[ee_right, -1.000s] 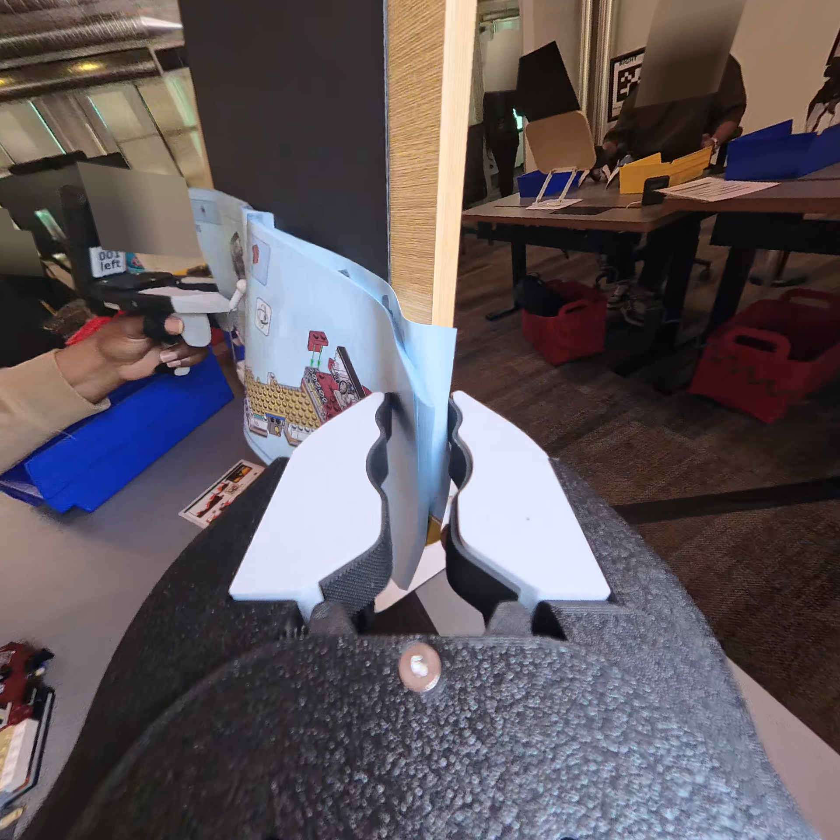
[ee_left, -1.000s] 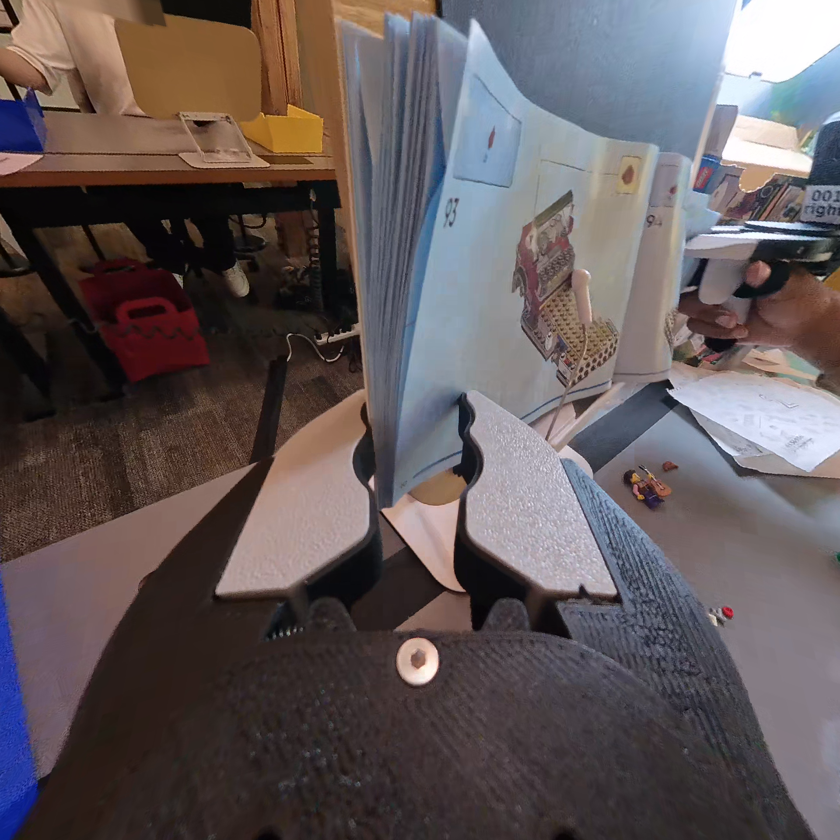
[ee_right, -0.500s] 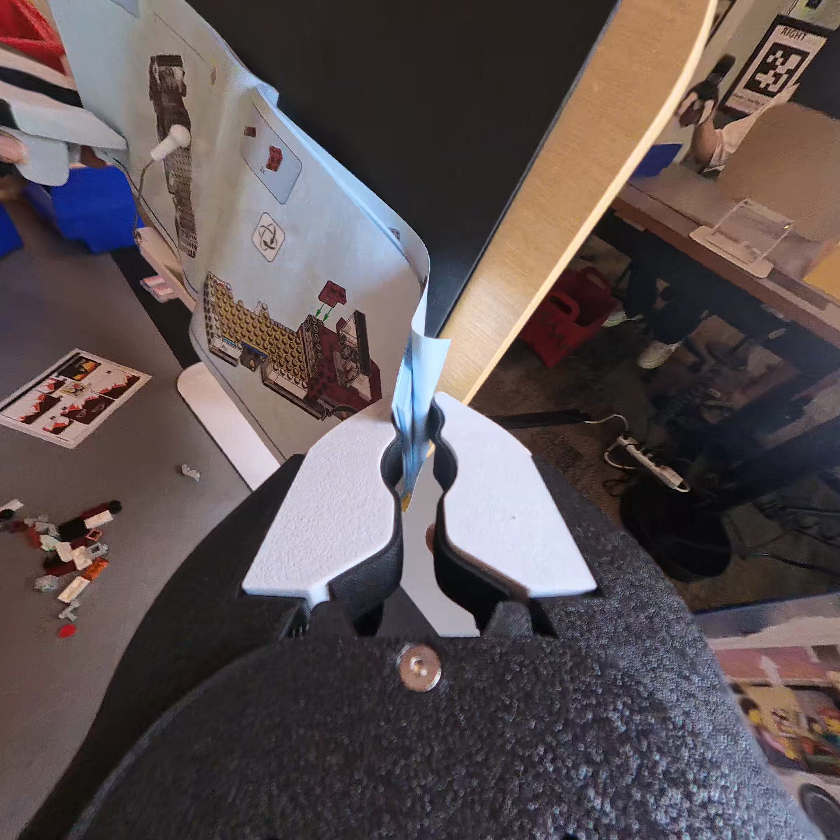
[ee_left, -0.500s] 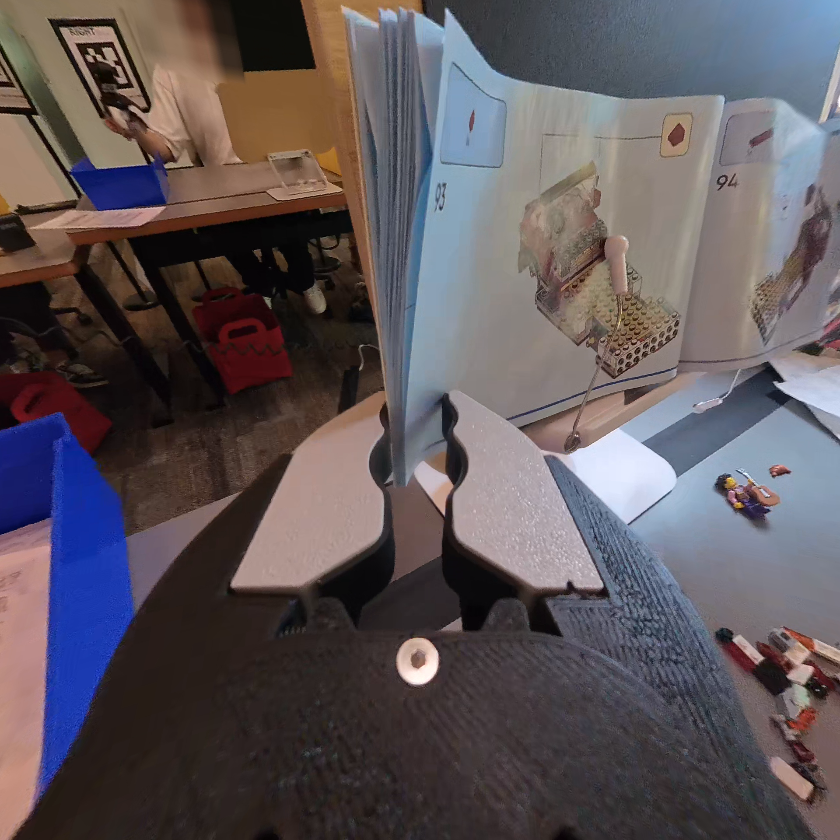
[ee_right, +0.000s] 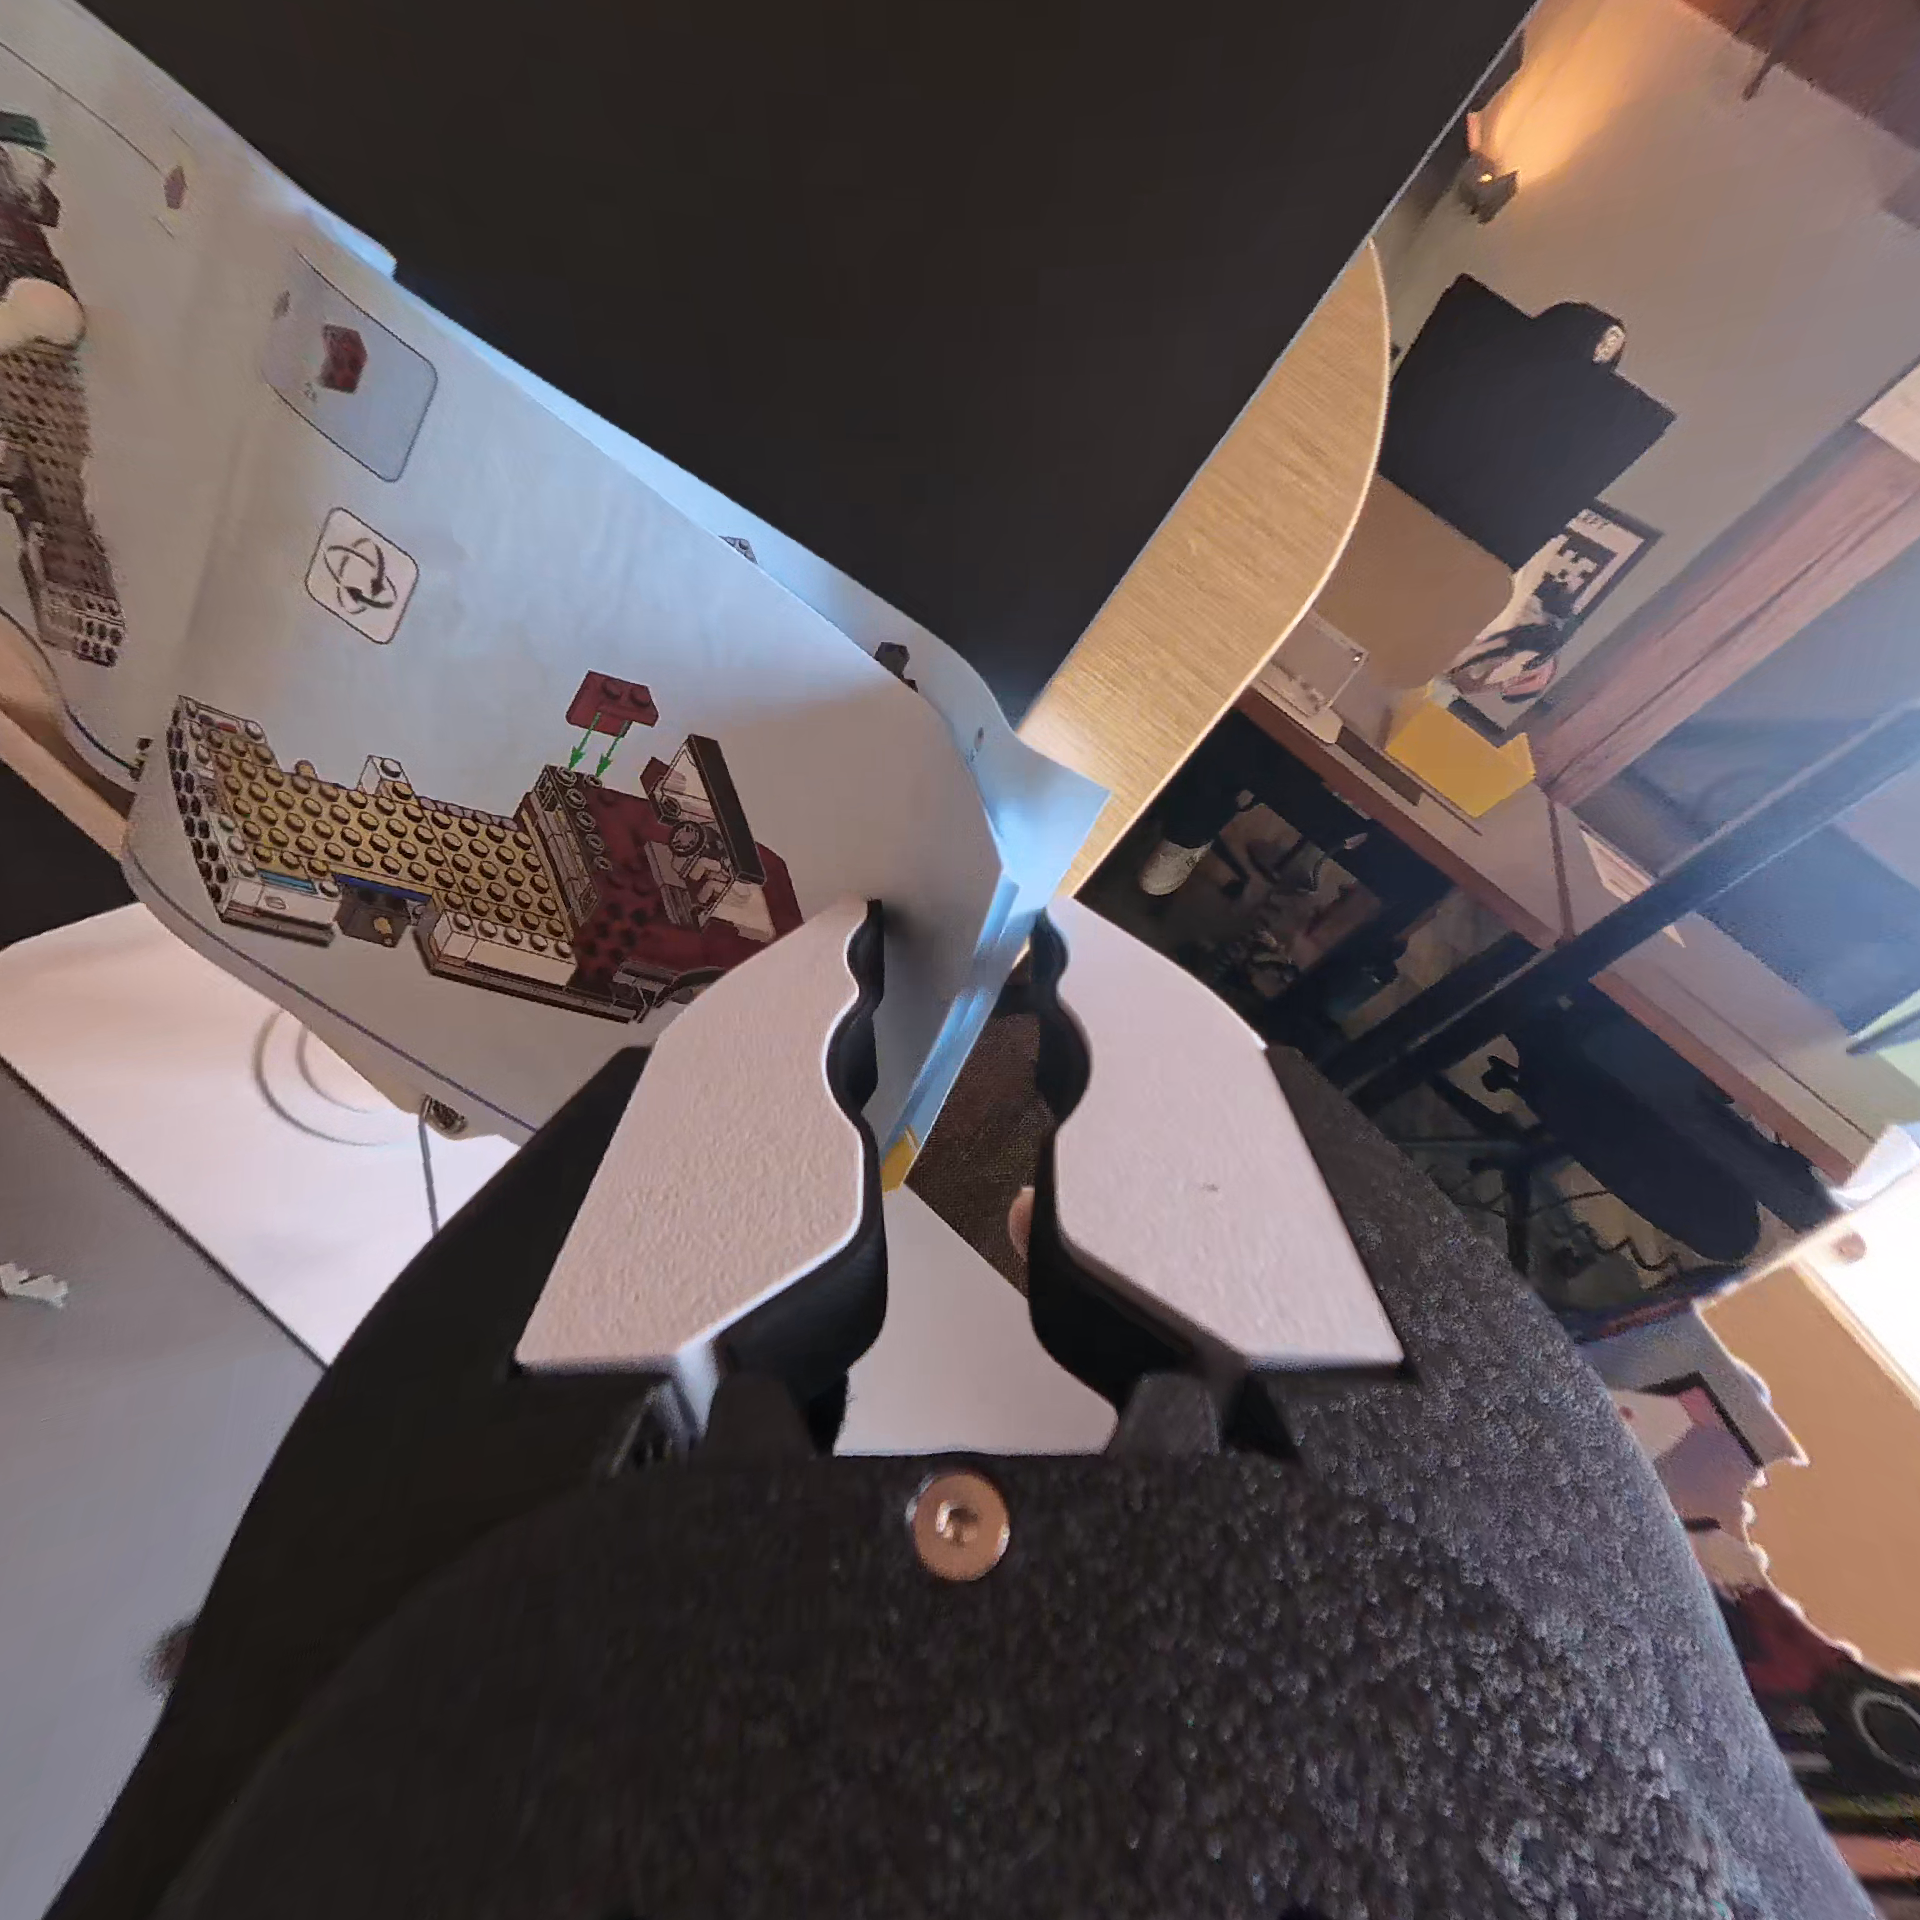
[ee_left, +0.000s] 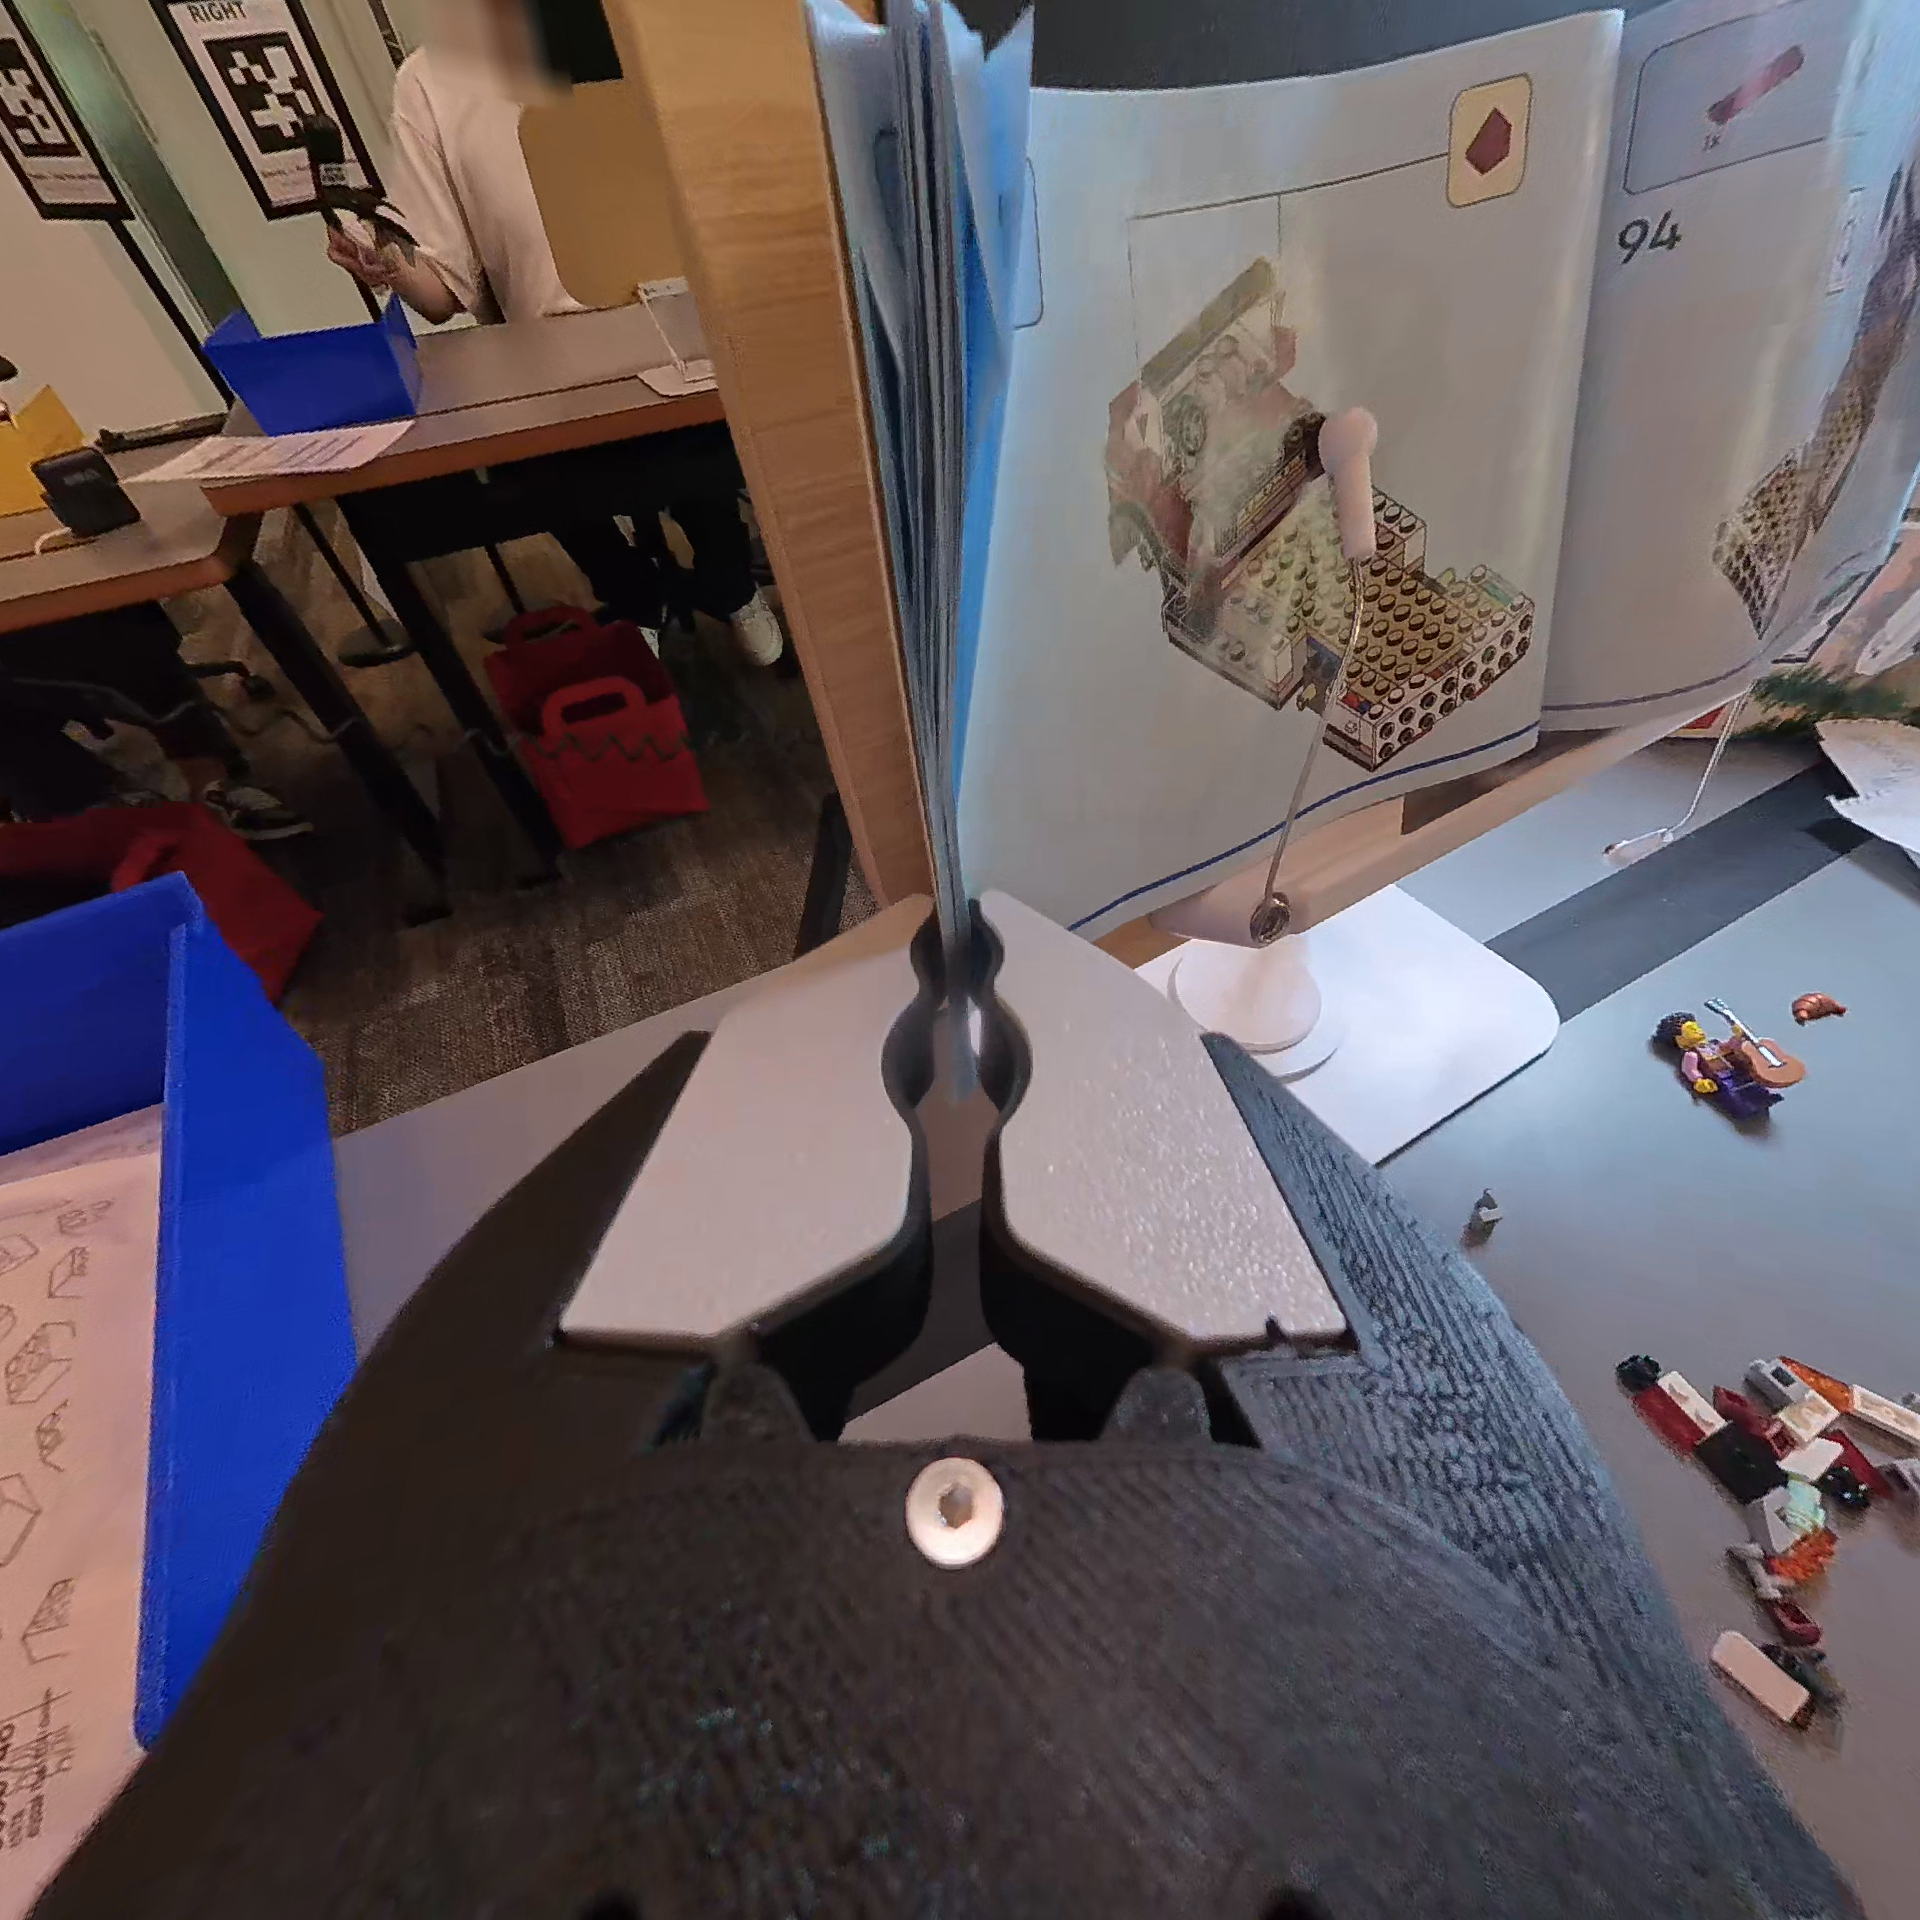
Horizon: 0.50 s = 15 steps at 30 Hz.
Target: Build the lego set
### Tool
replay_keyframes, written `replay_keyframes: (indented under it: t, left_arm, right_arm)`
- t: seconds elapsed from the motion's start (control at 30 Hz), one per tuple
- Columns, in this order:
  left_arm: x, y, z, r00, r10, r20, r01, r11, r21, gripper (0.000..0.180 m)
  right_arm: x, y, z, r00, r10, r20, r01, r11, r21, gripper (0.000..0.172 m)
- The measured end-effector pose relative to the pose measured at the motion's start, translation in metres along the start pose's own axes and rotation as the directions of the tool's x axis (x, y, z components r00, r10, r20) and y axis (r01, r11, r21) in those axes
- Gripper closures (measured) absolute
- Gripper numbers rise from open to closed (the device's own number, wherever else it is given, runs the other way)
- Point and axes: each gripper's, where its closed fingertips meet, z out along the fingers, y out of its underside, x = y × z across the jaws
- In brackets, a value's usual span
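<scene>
Left fingers (ee_left: 940,1023) clamp booklet pages (ee_left: 935,520); right fingers (ee_right: 769,1081) stand parted around a loose page (ee_right: 935,997).

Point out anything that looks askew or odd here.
The booklet on the white stand is bowed. Its right page corner is bent, standing loose between the right gripper's open jaws. The left gripper pinches its left pages.

Room: grey table (ee_left: 1662,1195) in the foreground, backed by a dark panel (ee_right: 831,260) with a pale wood edge (ee_left: 769,416). Floor was mottled brown carpet (ee_left: 582,956). Beyond stood wood-topped desks (ee_left: 540,416) on black legs, red bags (ee_left: 603,748) underneath, and pale walls (ee_right: 1714,208) in warm light.
</scene>
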Motion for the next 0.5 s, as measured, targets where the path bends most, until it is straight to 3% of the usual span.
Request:
replay_keyframes:
  t: [0.23,0.37,0.43,0.5]
  left_arm:
    - [-0.001,0.001,0.001,0.999,-0.045,-0.014,0.045,0.999,0.010,0.177]
    - [-0.001,0.000,0.001,0.999,-0.033,-0.016,0.033,0.999,0.008,0.178]
    - [-0.001,0.000,0.001,0.999,-0.038,-0.017,0.038,0.999,0.006,0.178]
    - [-0.001,0.000,0.001,0.999,-0.050,-0.019,0.050,0.999,0.009,0.177]
  right_arm:
    - [0.004,0.012,-0.020,0.993,0.084,-0.081,-0.084,0.996,0.003,0.141]
    - [0.003,-0.003,-0.047,0.989,0.090,-0.119,-0.081,0.994,0.080,0.135]
    - [-0.023,-0.022,-0.060,0.997,0.052,-0.053,-0.043,0.988,0.151,0.140]
    - [-0.076,-0.032,-0.067,0.995,-0.012,0.096,-0.004,0.985,0.173,0.151]
